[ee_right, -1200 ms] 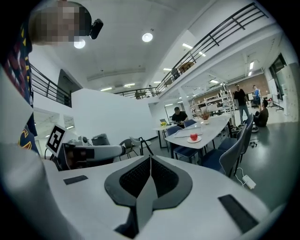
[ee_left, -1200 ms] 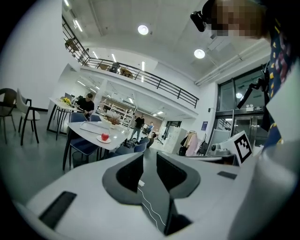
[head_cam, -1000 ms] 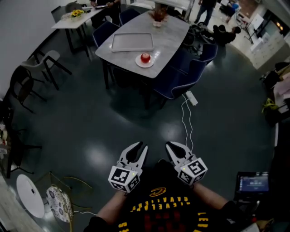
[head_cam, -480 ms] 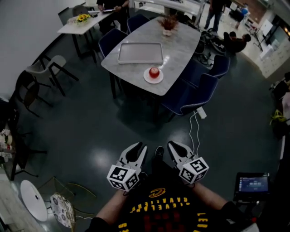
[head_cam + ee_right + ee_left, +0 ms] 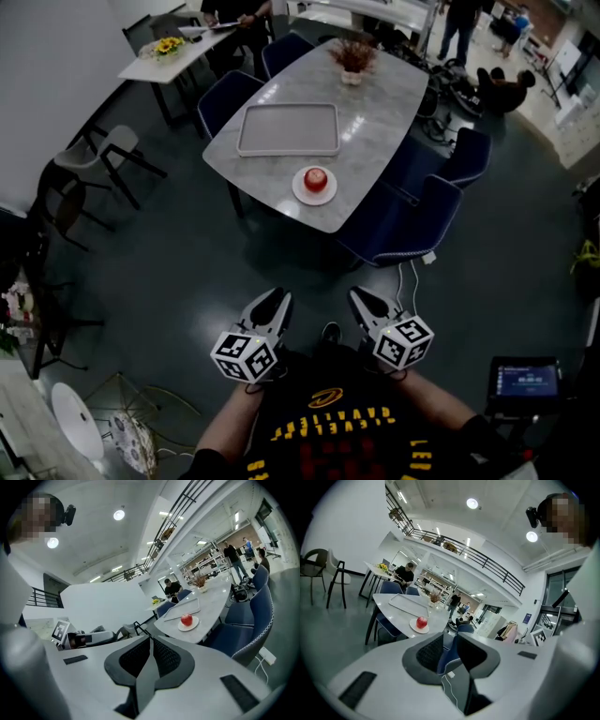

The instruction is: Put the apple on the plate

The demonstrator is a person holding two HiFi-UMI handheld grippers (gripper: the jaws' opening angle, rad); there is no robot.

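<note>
- The apple (image 5: 316,179) sits on the white plate (image 5: 299,191), and the plate stands on the grey table (image 5: 375,112) close to the table edge that faces the person.
- Beside the plate, more toward the middle of the table, lies an empty tray (image 5: 288,128). Apple and tray do not touch.
- The left gripper (image 5: 274,302) is held in front of the person's body, well apart from the table. Its jaws stand a little apart, and between them I see only a blue chair and the floor, so it holds nothing.
- The right gripper (image 5: 364,302) is also well apart from the table. Its jaws are closed together with no thing between them.
- From both grippers the apple lies straight ahead and far, with the dark floor between. It is about midway between the two lines of the jaws, perhaps a little more on the left gripper's side, so I judge neither hand is clearly nearer.
- The apple is round and has no long axis that matters for a grip.
- As I judge it, the task looks already done, because the apple rests on the plate.
</note>
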